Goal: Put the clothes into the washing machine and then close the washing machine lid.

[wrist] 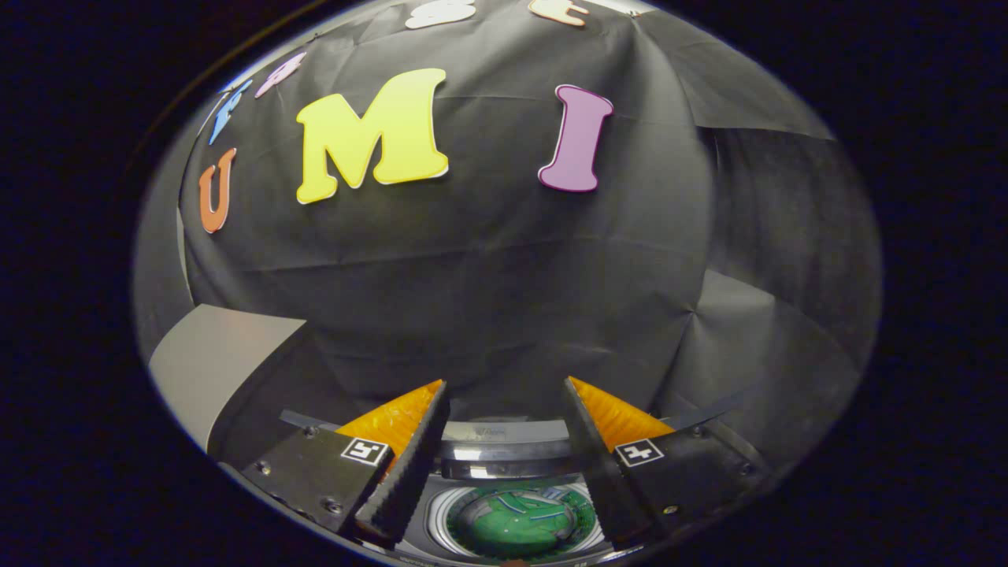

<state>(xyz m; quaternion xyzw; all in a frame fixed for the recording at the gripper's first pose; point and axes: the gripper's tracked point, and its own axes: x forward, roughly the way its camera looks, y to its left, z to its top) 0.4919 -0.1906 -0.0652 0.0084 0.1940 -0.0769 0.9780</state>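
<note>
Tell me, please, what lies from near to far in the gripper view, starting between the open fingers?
Green clothes in the washing machine drum below the open gripper → the washing machine's raised lid between the fingers → the booth's black cloth wall beyond them.

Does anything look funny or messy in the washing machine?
Nothing stands out. The washing machine sits below the open gripper, whose fingers hold nothing. Green clothes lie down in the drum, none hanging over the rim. The lid isn't closed yet.
</note>
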